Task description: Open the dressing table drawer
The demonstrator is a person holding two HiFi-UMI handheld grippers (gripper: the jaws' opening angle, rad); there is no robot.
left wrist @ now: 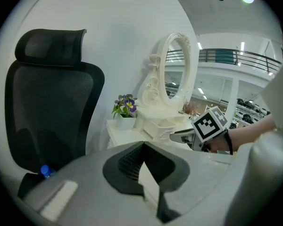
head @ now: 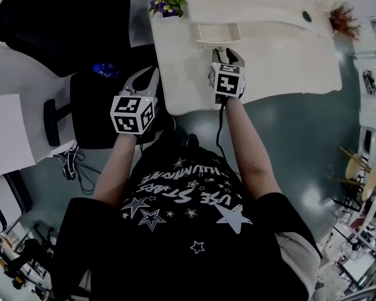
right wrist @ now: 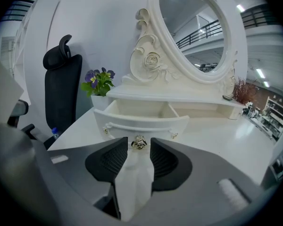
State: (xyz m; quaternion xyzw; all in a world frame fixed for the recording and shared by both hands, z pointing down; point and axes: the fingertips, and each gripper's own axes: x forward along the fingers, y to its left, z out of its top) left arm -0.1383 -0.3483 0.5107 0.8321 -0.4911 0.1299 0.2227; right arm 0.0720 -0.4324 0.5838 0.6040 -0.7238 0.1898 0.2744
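Drawer [right wrist: 141, 119], centre of the right gripper view, stands pulled out. Right gripper [right wrist: 138, 146] jaws are apart, flanking the knob [right wrist: 139, 142], its pulling point. Left gripper [left wrist: 142, 147], jaws together and empty, is held aside at centre left of the head view, apparently unneeded.

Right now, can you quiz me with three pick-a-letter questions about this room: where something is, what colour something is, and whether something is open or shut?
1. Where are the flowers?
A. on the floor
B. on the table, left of the mirror
C. on the ceiling

2. What colour is the chair?
A. black
B. red
C. yellow

3. How is the drawer?
A. shut tight
B. lying on the floor
C. pulled open

Answers:
1 B: the right gripper view shows them on the white tabletop beside the mirror's frame.
2 A: its back and headrest are black.
3 C: its front stands out from the table and you can see down into it.
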